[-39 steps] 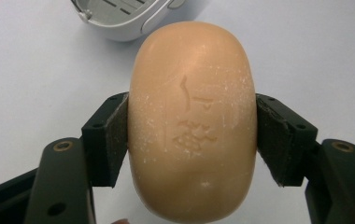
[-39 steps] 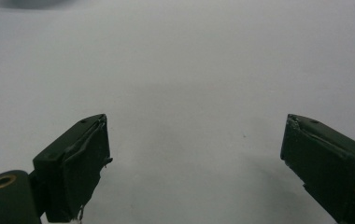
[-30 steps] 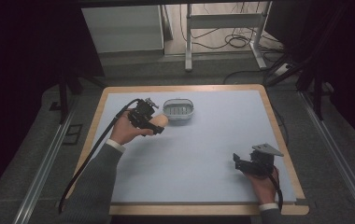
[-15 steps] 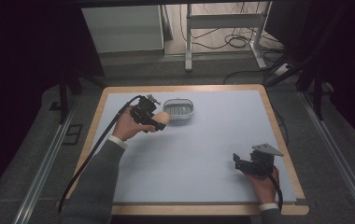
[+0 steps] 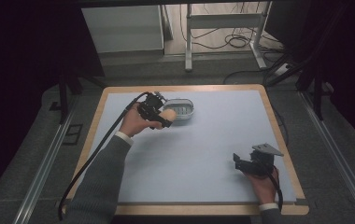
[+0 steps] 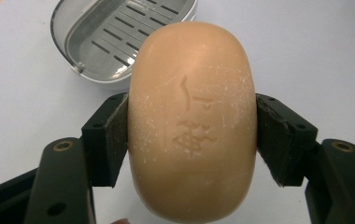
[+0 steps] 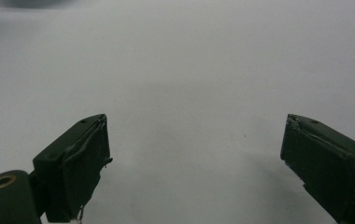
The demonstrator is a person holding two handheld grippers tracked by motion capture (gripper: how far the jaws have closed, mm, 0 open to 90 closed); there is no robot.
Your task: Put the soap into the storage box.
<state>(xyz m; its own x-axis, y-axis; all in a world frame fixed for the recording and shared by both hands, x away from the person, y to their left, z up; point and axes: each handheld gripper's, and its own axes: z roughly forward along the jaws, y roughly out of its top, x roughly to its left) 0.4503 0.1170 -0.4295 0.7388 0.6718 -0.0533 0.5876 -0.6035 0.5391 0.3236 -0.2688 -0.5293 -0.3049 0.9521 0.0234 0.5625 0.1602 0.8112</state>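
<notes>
Dim workshop floor and cables lie beyond the table (image 5: 269, 116), whose pale blue mat carries a grey soap dish (image 5: 181, 109) toward its far side. From the high view I see my left gripper (image 5: 165, 118) just beside the dish, at its near-left rim, clamped on a tan soap bar (image 5: 168, 115); my right gripper (image 5: 237, 160) rests well apart from the dish, toward the near-right corner of the mat. Against the earlier high frames, the left hand has edged a little closer to the dish with the bar, while the right hand has kept its place. Switching to the left gripper view, both pads press the soap bar (image 6: 192, 121) at its sides, stamped face toward the camera, and the slotted dish (image 6: 119, 37) sits just beyond it, up and to the left, with nothing in it. Over in the right gripper view, my right gripper (image 7: 194, 168) has its jaws spread wide over bare mat, far from the dish. I judge the pick-up done and the carry nearly finished; what remains is moving the bar over the dish, lowering it onto the slats and letting go.
</notes>
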